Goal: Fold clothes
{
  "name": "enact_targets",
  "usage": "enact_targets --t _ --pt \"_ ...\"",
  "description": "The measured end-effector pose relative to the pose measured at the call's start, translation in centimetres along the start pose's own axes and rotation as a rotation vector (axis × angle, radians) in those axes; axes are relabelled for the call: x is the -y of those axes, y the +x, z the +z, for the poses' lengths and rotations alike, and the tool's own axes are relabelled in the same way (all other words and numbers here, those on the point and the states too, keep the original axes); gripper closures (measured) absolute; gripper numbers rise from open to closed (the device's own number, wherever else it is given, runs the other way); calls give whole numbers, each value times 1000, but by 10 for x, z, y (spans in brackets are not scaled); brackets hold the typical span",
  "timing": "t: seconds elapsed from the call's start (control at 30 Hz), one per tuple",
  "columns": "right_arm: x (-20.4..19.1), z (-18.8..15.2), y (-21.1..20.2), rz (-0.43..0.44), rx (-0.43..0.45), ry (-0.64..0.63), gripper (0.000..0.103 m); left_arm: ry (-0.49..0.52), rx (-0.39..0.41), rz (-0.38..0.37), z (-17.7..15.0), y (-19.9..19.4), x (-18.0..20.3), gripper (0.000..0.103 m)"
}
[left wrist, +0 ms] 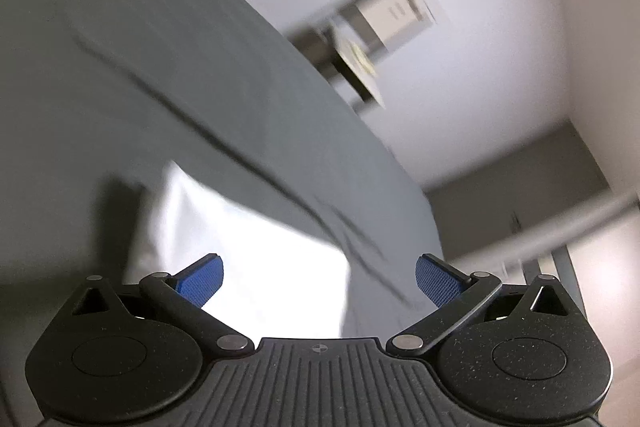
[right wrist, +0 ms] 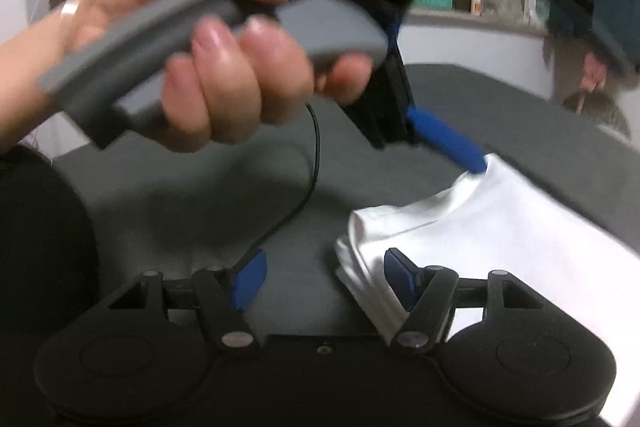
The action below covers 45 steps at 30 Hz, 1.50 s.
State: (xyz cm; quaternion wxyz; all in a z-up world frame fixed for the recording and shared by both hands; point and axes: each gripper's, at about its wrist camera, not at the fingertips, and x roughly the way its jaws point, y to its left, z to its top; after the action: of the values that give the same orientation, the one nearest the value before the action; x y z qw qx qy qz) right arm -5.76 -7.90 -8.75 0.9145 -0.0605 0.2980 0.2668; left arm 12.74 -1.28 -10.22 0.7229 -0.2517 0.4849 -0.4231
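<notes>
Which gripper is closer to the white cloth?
About even. The left gripper is open with a blue fingertip at the white cloth's far corner. The right gripper is open at its near edge, one finger over it.

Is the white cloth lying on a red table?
No, the white cloth lies on a grey table, seen plainly from the right wrist camera.

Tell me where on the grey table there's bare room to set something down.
Bare grey table surface lies left of the white folded cloth, crossed by a thin black cable. The right side is crowded by the cloth and the left gripper.
</notes>
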Motion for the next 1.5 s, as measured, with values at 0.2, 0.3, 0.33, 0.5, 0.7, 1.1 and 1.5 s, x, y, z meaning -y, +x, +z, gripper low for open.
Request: enact_targets --t 0.2,0.3,0.33,0.5,0.7,1.1,1.5 --pt "11 -33 -61 -148 -35 17 39 103 -143 210 -13 26 1 0" --pt "36 -45 -81 -258 -66 157 39 147 -194 334 -20 34 -3 0" --pt "47 -48 -86 -261 -58 223 39 168 -213 365 -22 36 -4 0" --pt "94 -55 -78 -210 -68 485 38 201 -241 455 -29 38 -2 0" --pt "122 -41 -78 -222 -105 566 38 139 -188 500 -35 11 -8 0" --pt "-3 -15 -10 -394 -105 -285 38 -205 -82 346 -39 -12 -27 0" --pt "-39 -12 86 -523 -188 -722 41 -322 -130 368 -60 -8 -48 0"
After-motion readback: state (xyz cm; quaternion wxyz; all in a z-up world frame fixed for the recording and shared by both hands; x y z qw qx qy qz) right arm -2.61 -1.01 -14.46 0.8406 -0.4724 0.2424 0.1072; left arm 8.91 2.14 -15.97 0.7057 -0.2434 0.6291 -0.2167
